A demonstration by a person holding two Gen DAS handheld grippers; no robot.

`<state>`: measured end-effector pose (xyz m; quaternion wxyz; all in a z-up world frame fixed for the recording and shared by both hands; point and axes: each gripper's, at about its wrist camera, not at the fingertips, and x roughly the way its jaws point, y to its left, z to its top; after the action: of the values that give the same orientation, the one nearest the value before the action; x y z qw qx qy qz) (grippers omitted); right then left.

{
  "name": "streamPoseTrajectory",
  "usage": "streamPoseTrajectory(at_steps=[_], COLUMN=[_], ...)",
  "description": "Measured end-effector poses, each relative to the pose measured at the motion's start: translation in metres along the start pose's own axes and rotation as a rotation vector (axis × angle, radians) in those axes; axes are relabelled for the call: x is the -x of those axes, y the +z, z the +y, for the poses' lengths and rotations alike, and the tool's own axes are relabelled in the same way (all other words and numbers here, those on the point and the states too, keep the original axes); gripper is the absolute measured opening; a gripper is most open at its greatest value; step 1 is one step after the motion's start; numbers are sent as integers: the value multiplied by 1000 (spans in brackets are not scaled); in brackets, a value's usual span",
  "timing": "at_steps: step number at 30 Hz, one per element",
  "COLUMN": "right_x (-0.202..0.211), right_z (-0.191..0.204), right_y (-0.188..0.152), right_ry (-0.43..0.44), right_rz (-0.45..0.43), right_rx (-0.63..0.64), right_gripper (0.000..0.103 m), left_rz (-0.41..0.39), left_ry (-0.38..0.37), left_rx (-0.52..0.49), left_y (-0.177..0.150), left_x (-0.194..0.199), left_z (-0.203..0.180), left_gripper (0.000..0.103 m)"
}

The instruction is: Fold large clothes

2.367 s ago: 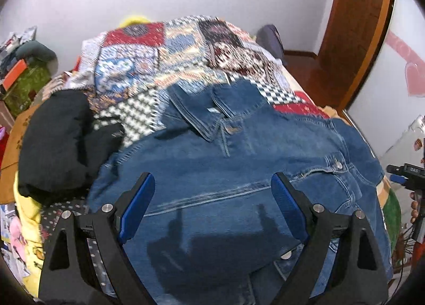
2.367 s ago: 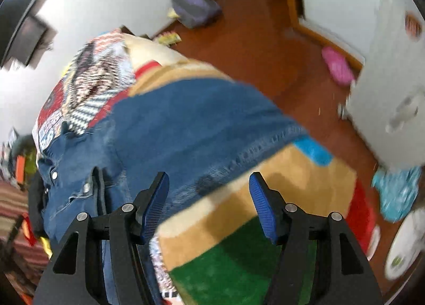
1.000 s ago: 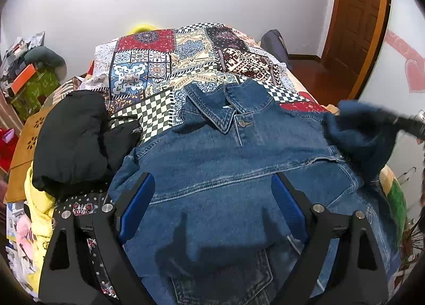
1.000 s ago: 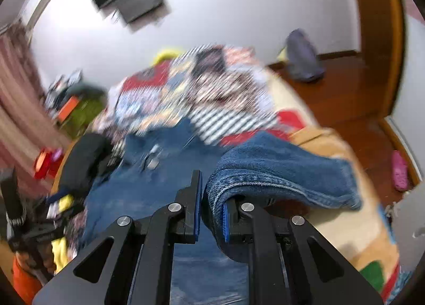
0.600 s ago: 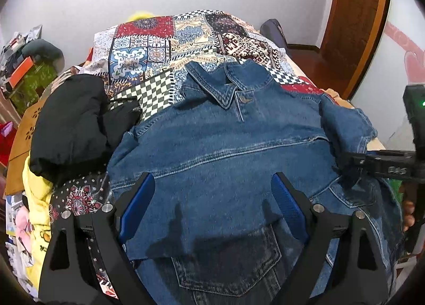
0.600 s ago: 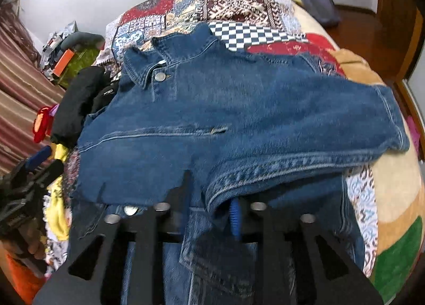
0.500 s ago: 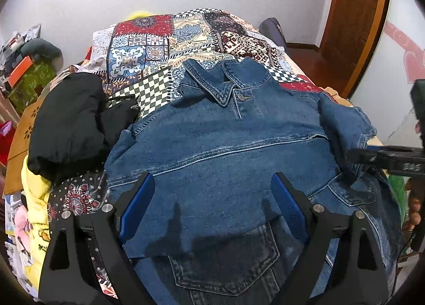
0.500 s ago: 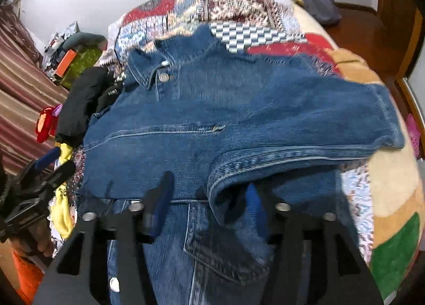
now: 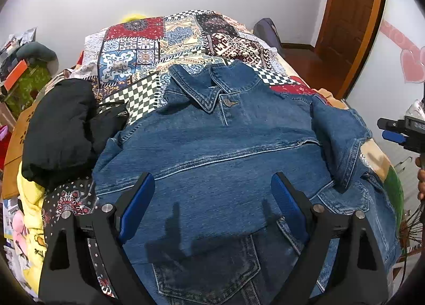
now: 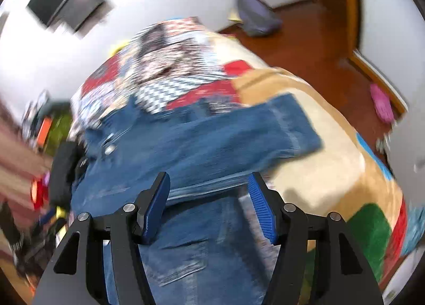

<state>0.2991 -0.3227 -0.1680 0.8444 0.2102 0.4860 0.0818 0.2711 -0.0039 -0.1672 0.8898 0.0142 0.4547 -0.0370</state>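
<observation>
Patchwork bedspread (image 9: 132,57) carries the denim jacket (image 9: 225,161), spread flat with collar far, right sleeve (image 9: 342,137) folded inward. Left gripper (image 9: 212,209) hovers open above its near hem, holding nothing. Right gripper (image 10: 209,206), jaws apart, is empty at the jacket's right

A mid-blue denim jacket with paler stitching and faded seams (image 9: 217,156) is lying over a patchwork bedspread (image 9: 148,47) showing red, navy, cream and maroon squares plus black-and-white checks. Beside it a plain black bundled garment (image 9: 58,124) is sitting above a bright yellow cloth (image 9: 29,198). The left claw (image 9: 212,206) and right claw (image 10: 209,206) are showing black arms with royal-blue pads (image 9: 136,209). A tan, green and red blanket (image 10: 332,166) is appearing blurred near reddish-brown wooden flooring (image 10: 313,47)
</observation>
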Motion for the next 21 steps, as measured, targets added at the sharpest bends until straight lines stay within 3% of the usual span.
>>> streamPoseTrajectory(at_steps=[4, 11, 14, 16, 18, 21], right_x=[-24, -66, -77, -76, -70, -58], right_z=[-35, -59, -60, -55, -55, -44], right_y=[6, 9, 12, 15, 17, 23], right_ry=[-50, 41, 48, 11, -20, -24], right_rz=[11, 88, 78, 39, 9, -28], right_rx=[-123, -267, -290, -262, -223, -169], right_gripper=[57, 57, 57, 44, 10, 7], left_rz=[17, 63, 78, 84, 94, 89], left_ry=[6, 1, 3, 3, -3, -2], left_rx=[-1, 31, 45, 49, 47, 46], left_y=[0, 0, -1, -1, -1, -1], left_x=[-9, -28, -35, -38, -39, -37], left_z=[-1, 5, 8, 9, 10, 11], left_gripper=[89, 89, 89, 89, 89, 89])
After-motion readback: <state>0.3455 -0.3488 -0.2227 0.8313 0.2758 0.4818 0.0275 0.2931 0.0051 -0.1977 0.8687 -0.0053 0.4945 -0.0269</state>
